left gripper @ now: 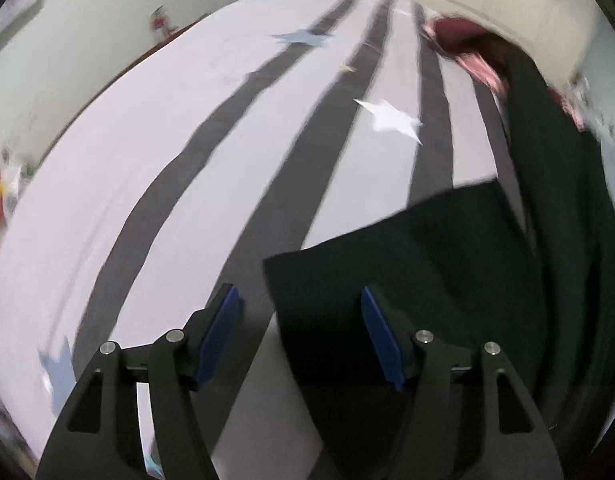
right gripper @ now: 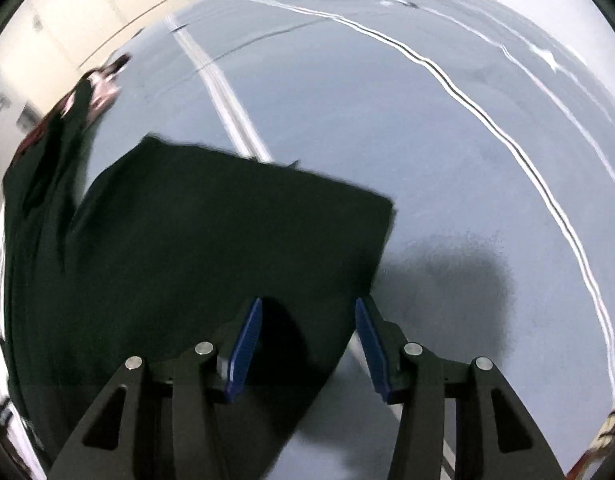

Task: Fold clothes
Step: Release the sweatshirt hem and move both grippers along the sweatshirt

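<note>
A dark green garment [left gripper: 447,264] lies folded on the striped bed cover, its square corner toward the lower middle of the left wrist view. My left gripper [left gripper: 301,300] stands open above that corner, and its blue pads [left gripper: 223,332] touch nothing. In the right wrist view the same dark green garment [right gripper: 195,248] spreads flat at the left, with a folded corner at the middle. My right gripper [right gripper: 307,312] is open over the garment's near edge, and the cloth lies below the gap, not pinched.
The bed cover [left gripper: 155,168] is pale with dark grey stripes and star shapes [left gripper: 391,118]. A pink and dark red heap of cloth [left gripper: 463,48] lies at the far right of the bed. Pale walls surround the bed. In the right wrist view the cover [right gripper: 387,120] is grey-blue with thin lines.
</note>
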